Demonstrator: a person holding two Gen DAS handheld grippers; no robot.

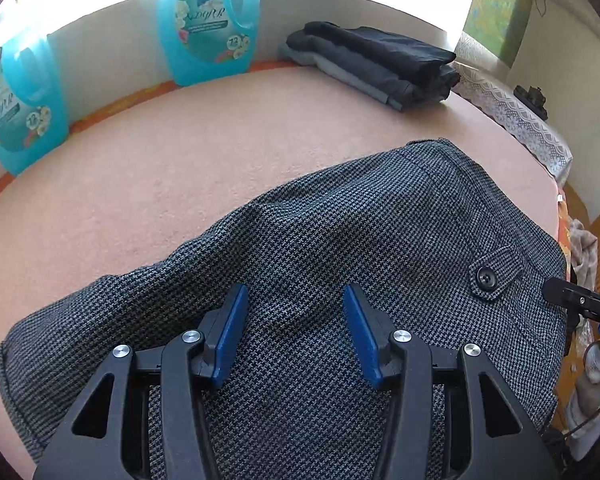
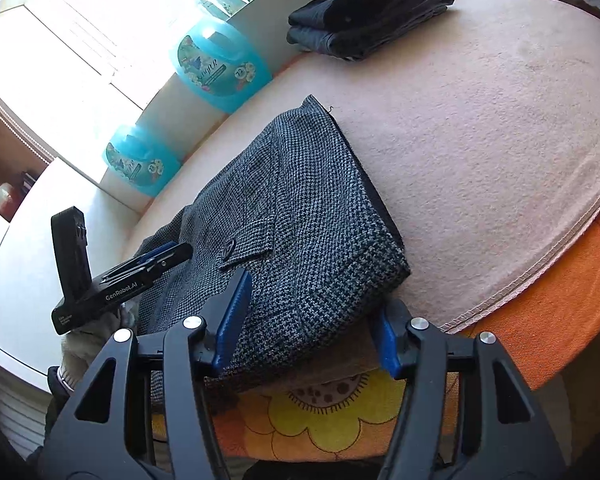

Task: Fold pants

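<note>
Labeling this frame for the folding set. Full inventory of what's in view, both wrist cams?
checked pants: 1, grey-black houndstooth, folded, near edge of the pink blanket
folded clothes stack: 1, dark grey and black, far corner of blanket
detergent bottles: 2 near, turquoise, along the sill behind blanket
lace cloth: 1, white, beside blanket
flower-print cover: 1, orange and yellow, under blanket
left gripper: black, blue pads, open above pants
right gripper: open, straddling pants corner

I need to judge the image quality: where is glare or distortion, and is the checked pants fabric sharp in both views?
Left wrist view: the window behind the blue bottle is blown out white, and the pink cloth edge bows from the fisheye. Right wrist view: the window at upper left is overexposed too. The pants weave is sharp in both.
</note>
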